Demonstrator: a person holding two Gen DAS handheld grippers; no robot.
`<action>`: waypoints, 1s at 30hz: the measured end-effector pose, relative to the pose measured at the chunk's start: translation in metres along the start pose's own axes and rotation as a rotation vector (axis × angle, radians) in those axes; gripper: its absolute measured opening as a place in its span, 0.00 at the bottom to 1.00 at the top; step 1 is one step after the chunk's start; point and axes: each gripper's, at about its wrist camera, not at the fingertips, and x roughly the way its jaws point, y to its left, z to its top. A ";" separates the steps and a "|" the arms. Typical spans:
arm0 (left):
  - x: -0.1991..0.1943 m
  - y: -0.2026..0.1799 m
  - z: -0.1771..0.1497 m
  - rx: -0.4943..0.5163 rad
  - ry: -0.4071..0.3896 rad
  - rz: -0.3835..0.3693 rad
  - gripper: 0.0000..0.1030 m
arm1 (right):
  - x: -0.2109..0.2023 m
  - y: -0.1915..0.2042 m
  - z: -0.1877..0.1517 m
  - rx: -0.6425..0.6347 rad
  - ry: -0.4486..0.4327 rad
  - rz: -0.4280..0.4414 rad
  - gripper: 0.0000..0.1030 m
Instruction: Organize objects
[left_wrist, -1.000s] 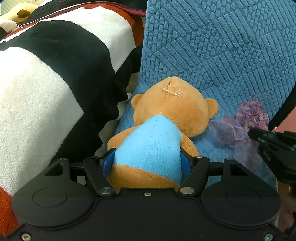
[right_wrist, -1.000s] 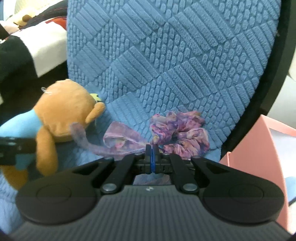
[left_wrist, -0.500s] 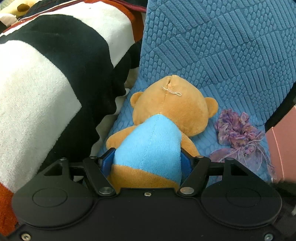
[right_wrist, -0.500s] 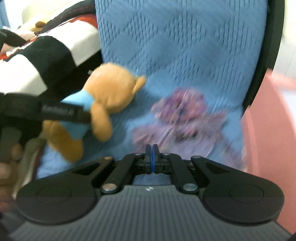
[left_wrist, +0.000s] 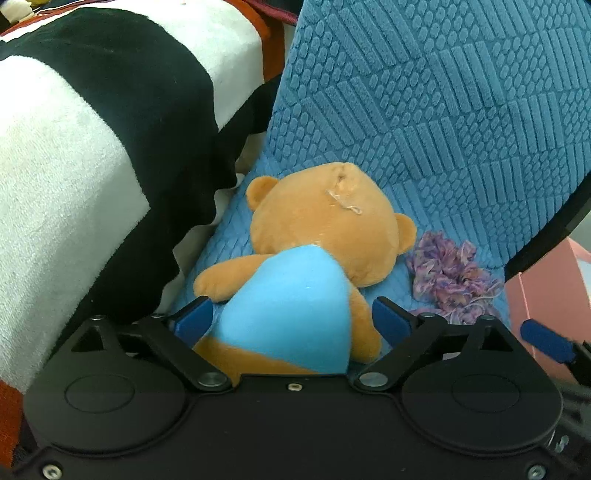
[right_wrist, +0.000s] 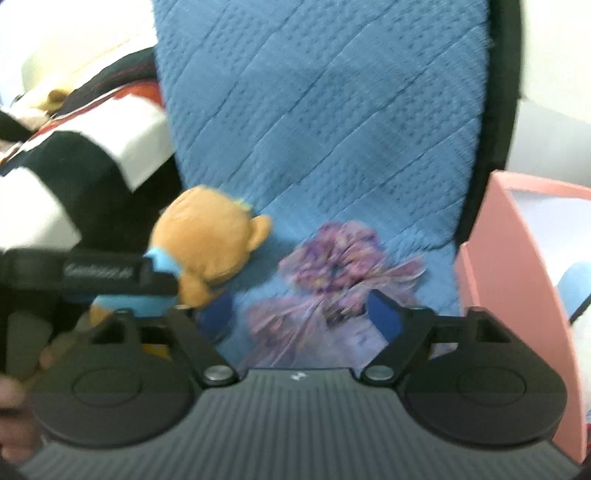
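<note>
A brown teddy bear (left_wrist: 325, 236) in a light blue shirt lies face down on the blue textured chair seat (left_wrist: 236, 229). My left gripper (left_wrist: 291, 319) is open, its blue pads apart on either side of the bear's body. A purple scrunchie (left_wrist: 450, 277) lies on the seat right of the bear's head. In the right wrist view the bear (right_wrist: 210, 243) is at left and the scrunchie (right_wrist: 332, 258) lies just ahead of my open right gripper (right_wrist: 301, 314), which holds nothing. The view is blurred.
A black, white and red striped blanket (left_wrist: 92, 147) lies left of the chair. The blue chair back (left_wrist: 443, 92) rises behind the bear. A pink box (right_wrist: 517, 266) stands at the right of the seat; it also shows in the left wrist view (left_wrist: 546, 295).
My left gripper has opened and let go of the bear. My right gripper has released the scrunchie, pulled back and opened.
</note>
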 end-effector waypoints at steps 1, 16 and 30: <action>0.000 0.000 0.000 -0.005 -0.002 -0.004 0.91 | 0.002 -0.002 0.003 -0.001 -0.001 -0.017 0.80; 0.016 0.006 0.003 -0.035 0.050 0.027 0.93 | 0.072 -0.012 0.013 -0.022 0.101 -0.077 0.80; 0.019 0.006 0.000 -0.005 0.084 0.020 0.90 | 0.093 -0.020 0.013 -0.035 0.120 -0.063 0.24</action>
